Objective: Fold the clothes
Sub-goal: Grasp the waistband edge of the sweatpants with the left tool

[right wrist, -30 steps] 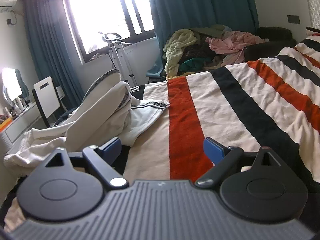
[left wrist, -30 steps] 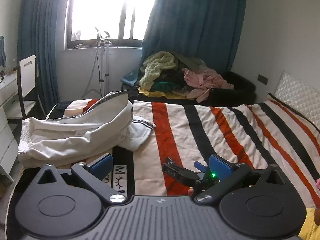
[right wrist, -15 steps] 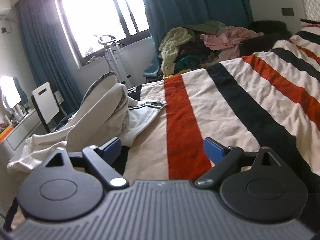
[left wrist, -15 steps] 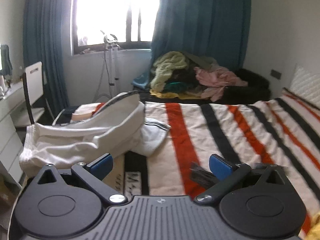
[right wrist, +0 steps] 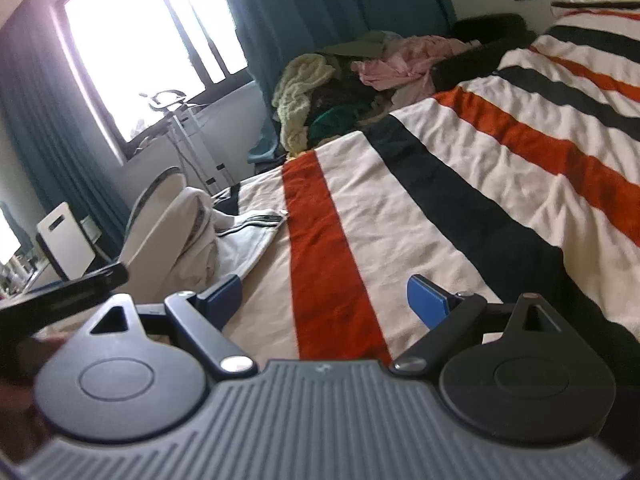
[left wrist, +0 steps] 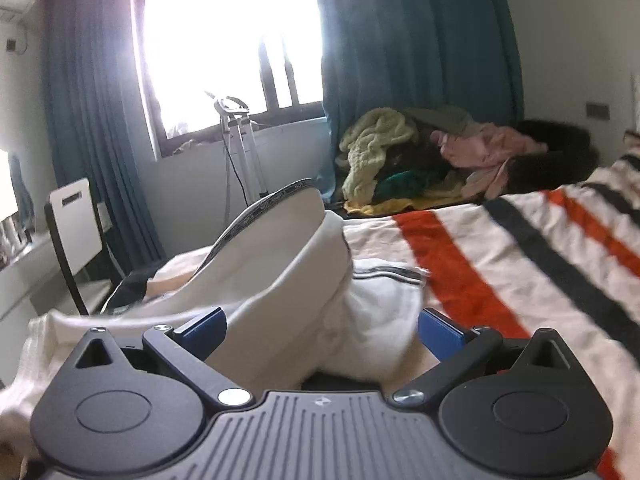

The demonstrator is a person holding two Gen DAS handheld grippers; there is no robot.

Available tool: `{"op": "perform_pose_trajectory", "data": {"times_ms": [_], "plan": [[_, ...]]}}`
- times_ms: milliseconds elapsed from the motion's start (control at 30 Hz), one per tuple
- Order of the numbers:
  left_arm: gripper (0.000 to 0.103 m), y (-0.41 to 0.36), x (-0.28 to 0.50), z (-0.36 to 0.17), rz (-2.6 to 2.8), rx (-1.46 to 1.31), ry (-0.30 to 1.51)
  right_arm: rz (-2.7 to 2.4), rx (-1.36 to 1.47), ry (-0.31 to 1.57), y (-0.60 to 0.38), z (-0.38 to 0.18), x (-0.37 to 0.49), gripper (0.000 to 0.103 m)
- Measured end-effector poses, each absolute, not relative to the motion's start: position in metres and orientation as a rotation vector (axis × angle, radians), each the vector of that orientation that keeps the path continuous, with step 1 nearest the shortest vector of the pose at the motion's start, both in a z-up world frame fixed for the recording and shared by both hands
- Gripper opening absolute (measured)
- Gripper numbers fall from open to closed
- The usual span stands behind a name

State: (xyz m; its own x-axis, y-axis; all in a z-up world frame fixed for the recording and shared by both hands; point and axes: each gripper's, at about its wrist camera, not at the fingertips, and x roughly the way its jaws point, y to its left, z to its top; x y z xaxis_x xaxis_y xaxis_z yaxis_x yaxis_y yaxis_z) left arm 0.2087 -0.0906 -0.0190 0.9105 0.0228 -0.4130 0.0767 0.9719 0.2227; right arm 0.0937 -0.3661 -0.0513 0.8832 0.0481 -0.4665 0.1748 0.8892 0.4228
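Through my left wrist camera, my left tongs (left wrist: 322, 330) are spread wide with nothing gripped, and the white garment (left wrist: 288, 300) lies bunched in the lower centre of the frame, its folds rising between the two blue pads (left wrist: 440, 334). It rests on the striped bed (left wrist: 520, 248), with a clothes pile (left wrist: 420, 156) at centre right under the teal curtain (left wrist: 400, 40).

Through my right wrist camera, my right tongs (right wrist: 324, 300) are also open and empty over the bed's orange stripe, and the white garment (right wrist: 188, 236) sits at middle left
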Motion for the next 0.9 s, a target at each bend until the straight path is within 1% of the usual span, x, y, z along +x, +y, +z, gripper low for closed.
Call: {"op": "perform_pose_trajectory", "data": {"times_ms": [100, 167, 200, 233, 267, 333, 367, 433, 467, 500, 533, 633, 733, 900], "plan": [[0.098, -0.093, 0.261, -0.037, 0.007, 0.221, 0.43, -0.084, 0.472, 0.508, -0.369, -0.064, 0.108, 0.091], [0.097, -0.096, 0.293, -0.05, 0.014, 0.232, 0.433, -0.092, 0.469, 0.525, -0.371, -0.075, 0.119, 0.091], [0.091, -0.099, 0.308, -0.057, 0.024, 0.251, 0.44, -0.1, 0.469, 0.536, -0.372, -0.081, 0.125, 0.091], [0.081, -0.101, 0.321, -0.063, 0.032, 0.263, 0.45, -0.11, 0.472, 0.548, -0.373, -0.087, 0.131, 0.091], [0.076, -0.1, 0.333, -0.068, 0.034, 0.264, 0.466, -0.118, 0.478, 0.558, -0.375, -0.092, 0.137, 0.091], [0.045, -0.099, 0.355, -0.078, 0.039, 0.265, 0.497, -0.127, 0.491, 0.569, -0.376, -0.103, 0.148, 0.091], [0.039, -0.098, 0.363, -0.081, 0.039, 0.262, 0.507, -0.128, 0.491, 0.57, -0.375, -0.107, 0.152, 0.091], [0.015, -0.093, 0.363, -0.079, 0.027, 0.243, 0.51, -0.126, 0.484, 0.569, -0.372, -0.115, 0.16, 0.091], [0.012, -0.09, 0.364, -0.078, 0.021, 0.233, 0.511, -0.123, 0.48, 0.565, -0.37, -0.117, 0.162, 0.091], [0.007, -0.087, 0.364, -0.077, 0.015, 0.223, 0.513, -0.122, 0.471, 0.558, -0.368, -0.12, 0.164, 0.091], [0.005, -0.085, 0.361, -0.074, 0.008, 0.218, 0.508, -0.123, 0.459, 0.549, -0.367, -0.122, 0.165, 0.091], [0.004, -0.075, 0.333, -0.051, -0.021, 0.217, 0.462, -0.132, 0.422, 0.52, -0.361, -0.124, 0.166, 0.091], [0.003, -0.065, 0.299, -0.031, -0.046, 0.185, 0.458, -0.119, 0.397, 0.473, -0.357, -0.118, 0.161, 0.091], [0.003, -0.045, 0.235, -0.031, -0.088, 0.168, 0.463, -0.09, 0.333, 0.391, -0.347, -0.1, 0.143, 0.091]]}}
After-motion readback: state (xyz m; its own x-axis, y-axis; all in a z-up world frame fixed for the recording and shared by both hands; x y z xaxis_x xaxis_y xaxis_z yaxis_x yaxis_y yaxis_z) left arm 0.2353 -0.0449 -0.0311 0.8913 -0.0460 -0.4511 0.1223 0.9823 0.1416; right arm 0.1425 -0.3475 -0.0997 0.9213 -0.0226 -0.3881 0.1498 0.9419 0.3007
